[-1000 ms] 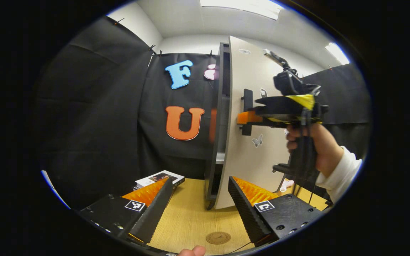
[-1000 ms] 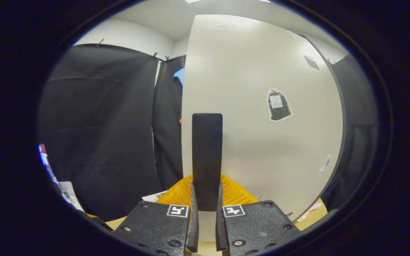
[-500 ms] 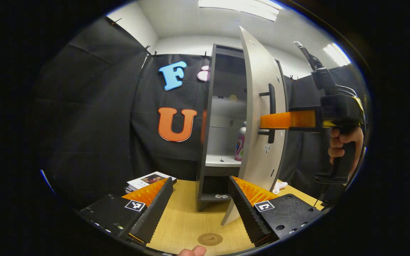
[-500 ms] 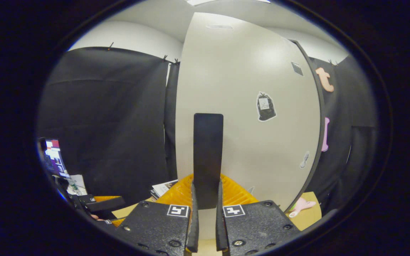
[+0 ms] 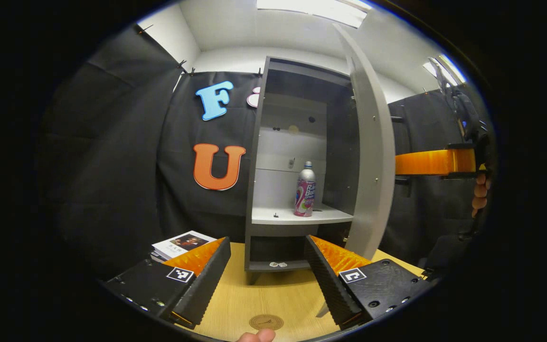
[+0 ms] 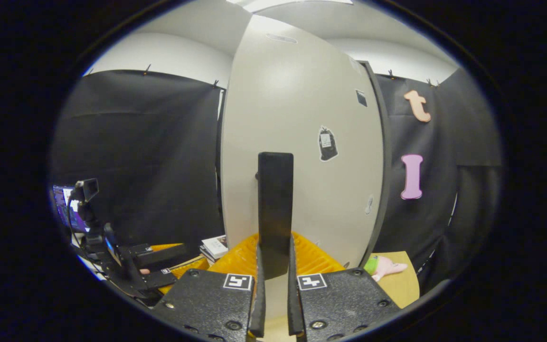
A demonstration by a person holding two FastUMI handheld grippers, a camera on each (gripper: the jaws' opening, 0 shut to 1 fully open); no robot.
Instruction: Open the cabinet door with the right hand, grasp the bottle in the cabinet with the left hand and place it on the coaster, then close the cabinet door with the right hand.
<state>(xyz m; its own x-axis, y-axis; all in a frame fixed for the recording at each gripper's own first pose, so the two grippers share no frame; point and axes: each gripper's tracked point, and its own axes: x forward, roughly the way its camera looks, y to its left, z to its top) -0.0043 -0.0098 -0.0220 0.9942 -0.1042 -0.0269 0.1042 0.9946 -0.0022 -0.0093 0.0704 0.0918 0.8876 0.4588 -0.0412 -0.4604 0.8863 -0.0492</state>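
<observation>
With right gripper (image 6: pixel 273 266) clamped on door handle (image 6: pixel 276 209) and door (image 5: pixel 371 156) swung wide: next, reach left gripper (image 5: pixel 266 266), fingers apart, toward bottle (image 5: pixel 305 190) at 12 o'clock on shelf (image 5: pixel 297 216).

Books (image 5: pixel 184 242) stacked on wooden table (image 5: pixel 264 299); pink plush toy (image 6: pixel 390 267) at table edge

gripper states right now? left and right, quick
Left gripper: open, holding nothing.
Right gripper: shut on the cabinet door handle.
</observation>
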